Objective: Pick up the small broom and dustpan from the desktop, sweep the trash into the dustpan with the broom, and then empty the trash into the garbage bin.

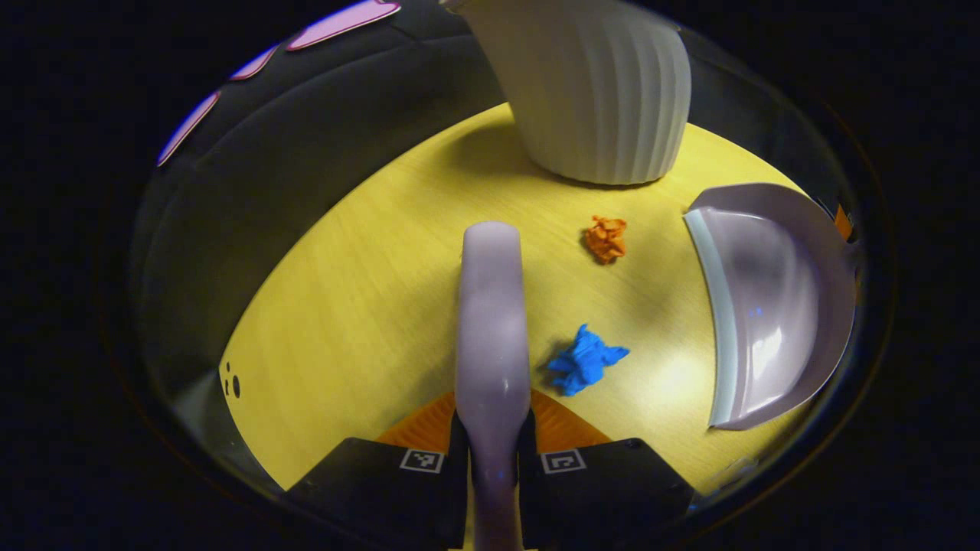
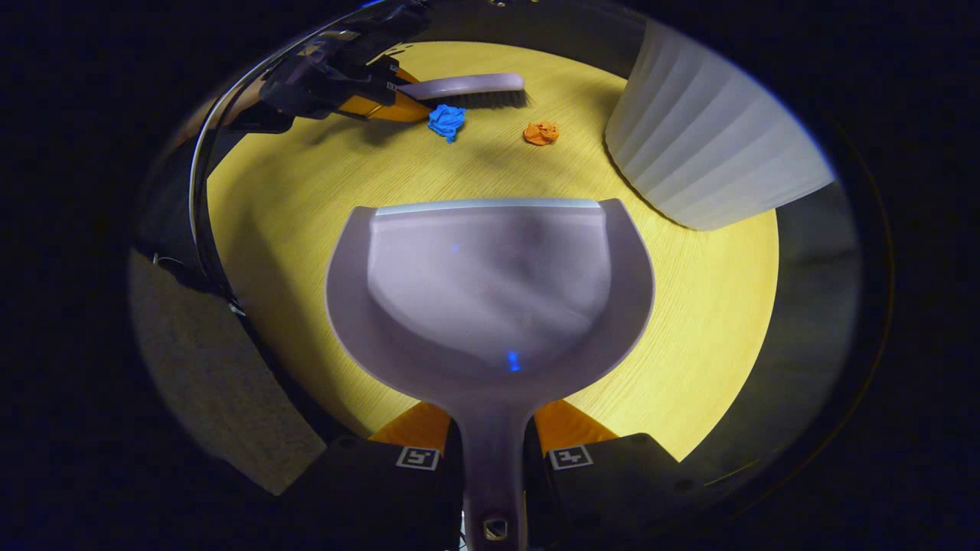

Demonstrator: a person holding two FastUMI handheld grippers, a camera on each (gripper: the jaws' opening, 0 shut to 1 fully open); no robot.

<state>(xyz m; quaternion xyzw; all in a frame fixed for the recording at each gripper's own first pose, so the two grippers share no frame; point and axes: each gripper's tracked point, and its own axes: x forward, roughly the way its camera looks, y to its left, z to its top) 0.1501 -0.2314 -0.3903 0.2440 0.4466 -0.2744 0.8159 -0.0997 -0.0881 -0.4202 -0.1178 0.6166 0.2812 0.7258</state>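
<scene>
My left gripper (image 1: 492, 428) is shut on the handle of the small lilac broom (image 1: 491, 321), which points forward over the yellow desktop (image 1: 352, 306). A blue paper scrap (image 1: 585, 360) lies just right of the broom, and an orange scrap (image 1: 606, 238) lies farther off. My right gripper (image 2: 492, 432) is shut on the handle of the lilac dustpan (image 2: 490, 283), whose lip faces the scraps. In the right gripper view the broom (image 2: 467, 88) with its dark bristles is beside the blue scrap (image 2: 446, 121), with the orange scrap (image 2: 541, 133) to the right. The dustpan (image 1: 766, 306) stands right of both scraps.
A ribbed white garbage bin (image 1: 597, 84) stands on the desktop beyond the orange scrap; it sits at the upper right as the bin (image 2: 704, 145) in the right gripper view. The desktop's curved edge (image 1: 253, 306) drops off to dark floor at the left.
</scene>
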